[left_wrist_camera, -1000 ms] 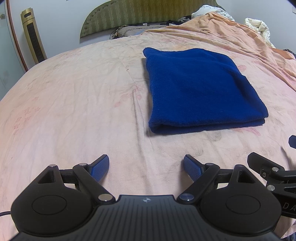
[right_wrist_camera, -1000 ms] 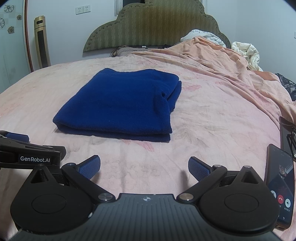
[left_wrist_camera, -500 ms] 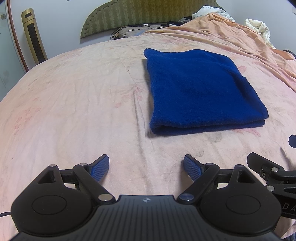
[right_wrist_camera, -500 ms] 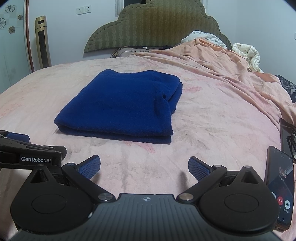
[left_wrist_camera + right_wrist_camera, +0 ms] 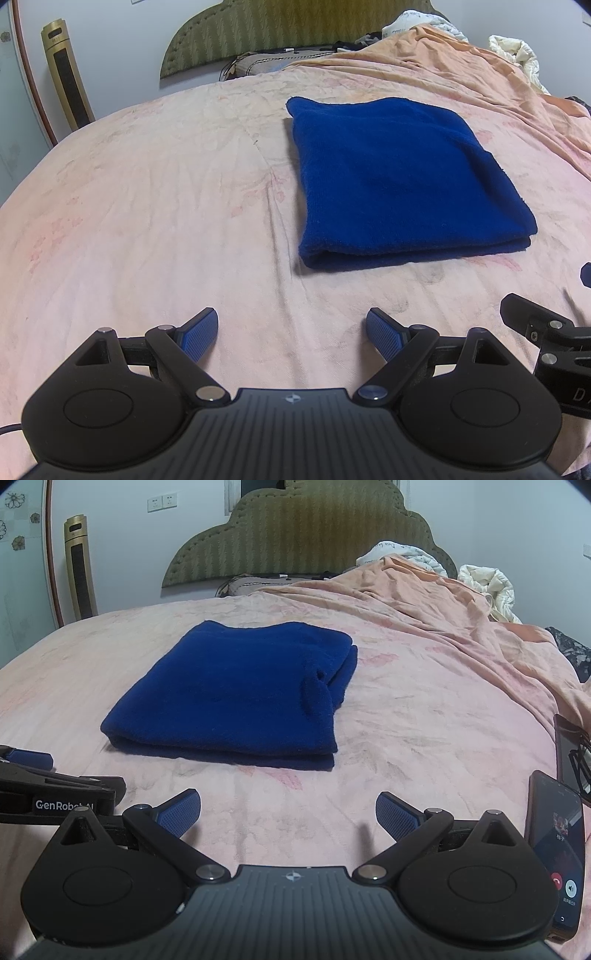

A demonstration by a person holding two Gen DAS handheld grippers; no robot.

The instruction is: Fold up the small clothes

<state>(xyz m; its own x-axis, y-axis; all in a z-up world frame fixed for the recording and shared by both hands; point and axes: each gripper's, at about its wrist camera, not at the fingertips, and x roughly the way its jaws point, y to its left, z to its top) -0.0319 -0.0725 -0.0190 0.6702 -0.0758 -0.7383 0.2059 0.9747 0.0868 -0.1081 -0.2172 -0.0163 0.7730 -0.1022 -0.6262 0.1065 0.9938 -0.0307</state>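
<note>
Both the left gripper [image 5: 291, 334] and right gripper [image 5: 288, 814] are held wide open and empty. The folded blue garment [image 5: 236, 694], at twelve o'clock on the bed [image 5: 424, 738], is judged soft, light and limp; its near edge is best pinched.

The phone [image 5: 557, 853] lies partly behind the right gripper's body, its screen text too small to read. The glasses [image 5: 580, 768] and the dark device [image 5: 569, 753] under them run off the right edge.
</note>
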